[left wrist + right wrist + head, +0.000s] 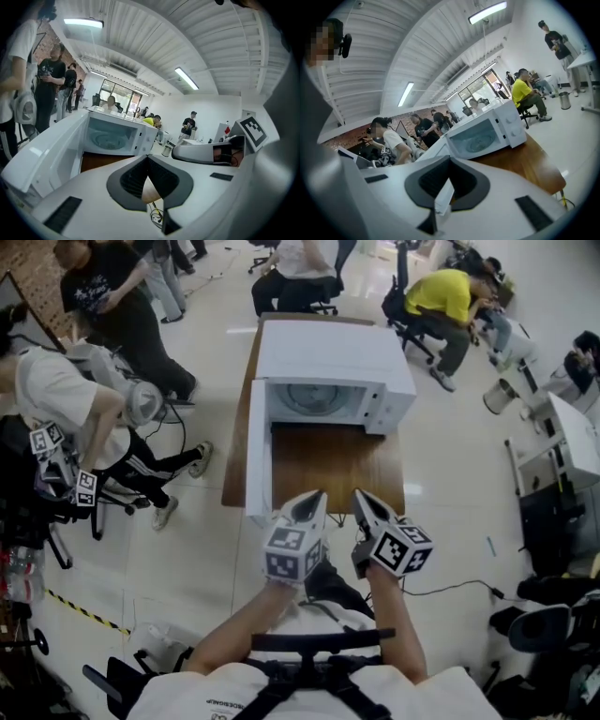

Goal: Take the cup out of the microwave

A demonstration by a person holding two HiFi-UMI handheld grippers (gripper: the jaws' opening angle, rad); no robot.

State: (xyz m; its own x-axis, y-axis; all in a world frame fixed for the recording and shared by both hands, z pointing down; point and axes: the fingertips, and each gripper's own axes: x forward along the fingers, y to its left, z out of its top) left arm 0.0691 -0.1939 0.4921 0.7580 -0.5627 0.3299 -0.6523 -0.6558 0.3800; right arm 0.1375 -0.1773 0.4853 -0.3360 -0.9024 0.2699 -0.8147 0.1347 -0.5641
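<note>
Both closed, empty: left tongs (313, 502), right tongs (366, 502) | at worktop (328, 465) edge | microwave (328, 362) door (258, 451) open | turntable (312, 397) inside

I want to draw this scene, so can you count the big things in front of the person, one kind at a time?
Microwave: 1
Wooden table: 1
Grippers: 2, the left gripper and the right gripper
Total: 4

White left gripper (314, 498) and right gripper (362, 497) bear black-and-white marker cubes (293, 553); white shirt (183, 697), black harness (319, 642).
</note>
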